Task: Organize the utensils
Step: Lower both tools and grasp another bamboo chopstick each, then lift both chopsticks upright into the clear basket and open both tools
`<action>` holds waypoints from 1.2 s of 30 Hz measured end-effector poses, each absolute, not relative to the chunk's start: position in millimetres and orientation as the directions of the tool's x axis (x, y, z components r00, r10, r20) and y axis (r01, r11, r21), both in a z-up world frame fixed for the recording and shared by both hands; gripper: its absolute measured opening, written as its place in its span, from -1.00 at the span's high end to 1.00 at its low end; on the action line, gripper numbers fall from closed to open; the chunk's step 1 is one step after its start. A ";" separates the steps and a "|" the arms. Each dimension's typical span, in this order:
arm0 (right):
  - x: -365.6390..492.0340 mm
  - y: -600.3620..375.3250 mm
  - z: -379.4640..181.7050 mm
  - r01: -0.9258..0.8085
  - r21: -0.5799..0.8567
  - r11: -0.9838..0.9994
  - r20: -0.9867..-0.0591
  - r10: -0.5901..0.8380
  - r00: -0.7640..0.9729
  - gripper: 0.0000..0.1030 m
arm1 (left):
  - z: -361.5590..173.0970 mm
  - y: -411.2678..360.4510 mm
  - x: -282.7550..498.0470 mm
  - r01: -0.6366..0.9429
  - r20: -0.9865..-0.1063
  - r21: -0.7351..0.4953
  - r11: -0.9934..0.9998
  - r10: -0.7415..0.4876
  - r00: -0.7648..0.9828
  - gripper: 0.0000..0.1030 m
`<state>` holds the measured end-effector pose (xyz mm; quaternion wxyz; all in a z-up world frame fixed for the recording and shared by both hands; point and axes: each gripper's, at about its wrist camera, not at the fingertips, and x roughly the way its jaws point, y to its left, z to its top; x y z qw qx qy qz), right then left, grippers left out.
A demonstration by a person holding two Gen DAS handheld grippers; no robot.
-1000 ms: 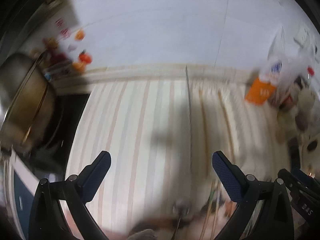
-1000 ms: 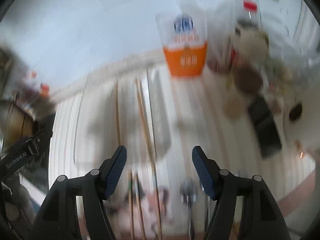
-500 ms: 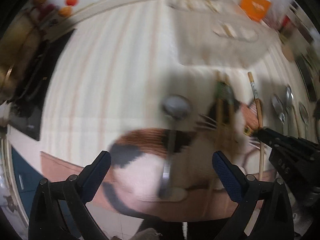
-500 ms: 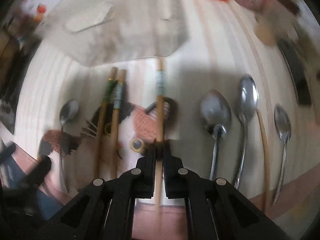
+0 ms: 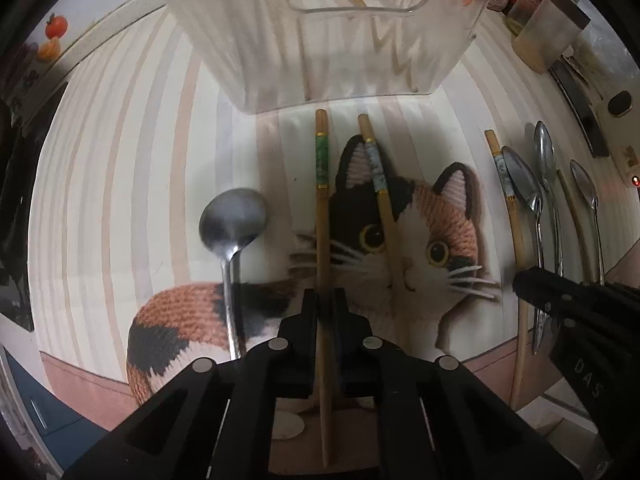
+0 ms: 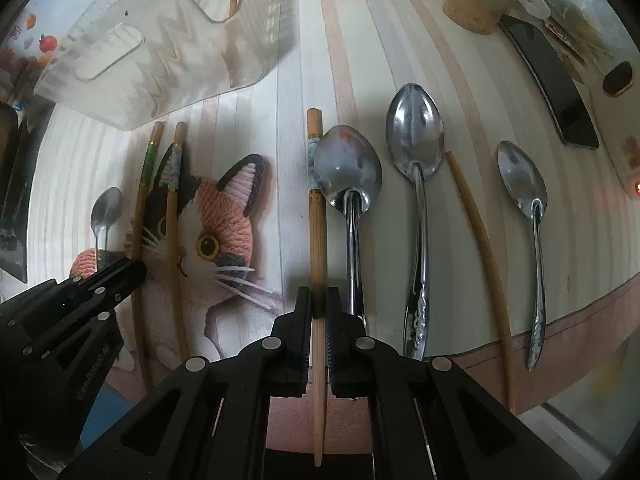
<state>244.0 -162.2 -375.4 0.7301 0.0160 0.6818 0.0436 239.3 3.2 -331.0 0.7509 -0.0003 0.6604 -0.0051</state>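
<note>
Left gripper (image 5: 323, 304) clamped on a bamboo chopstick with a green band (image 5: 321, 216); jaws tight against its shaft about midway along. Stick is pale tan, band dark green with thin gold rings near the far end; long axis runs straight away from the camera, thick end pointing at the clear plastic basket (image 5: 320, 40). It lies over the cat-print tablecloth (image 5: 120, 160), just left of the cat's face. Just beside it on the right, a second chopstick with a grey-blue band (image 5: 380, 184) crosses the cat's ear and eye, leaning slightly. A small steel spoon (image 5: 234, 232) sits to the left, bowl toward the basket. Right gripper (image 6: 319, 308) closed on another chopstick with a blue-grey band (image 6: 317, 216); same tan bamboo, axis near vertical in the right wrist view, thick end toward the basket. Its band touches the bowl edge of a steel spoon (image 6: 347, 172). Further right: a longer spoon (image 6: 416, 140), a plain thin chopstick (image 6: 478, 240), a small spoon (image 6: 522, 184), all roughly parallel, bowls pointing away.
</note>
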 end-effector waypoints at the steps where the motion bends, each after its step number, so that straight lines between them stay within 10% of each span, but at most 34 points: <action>1: 243.5 -161.6 -377.0 -0.038 0.085 0.996 -0.994 0.087 0.069 0.87 | -331.0 6.3 237.6 -0.006 -0.993 -0.018 1.000 -0.017 0.121 0.91; 25: 218.2 -158.3 -374.0 -0.056 0.122 0.991 -0.991 0.124 0.042 0.88 | -334.2 -3.5 211.9 -0.028 -0.995 -0.009 1.000 -0.006 0.095 0.92; 36: 228.4 -170.5 -303.1 0.006 0.267 0.964 -0.954 0.264 0.143 0.88 | -239.0 62.5 195.7 -0.214 -0.960 -0.022 0.977 0.039 0.276 0.92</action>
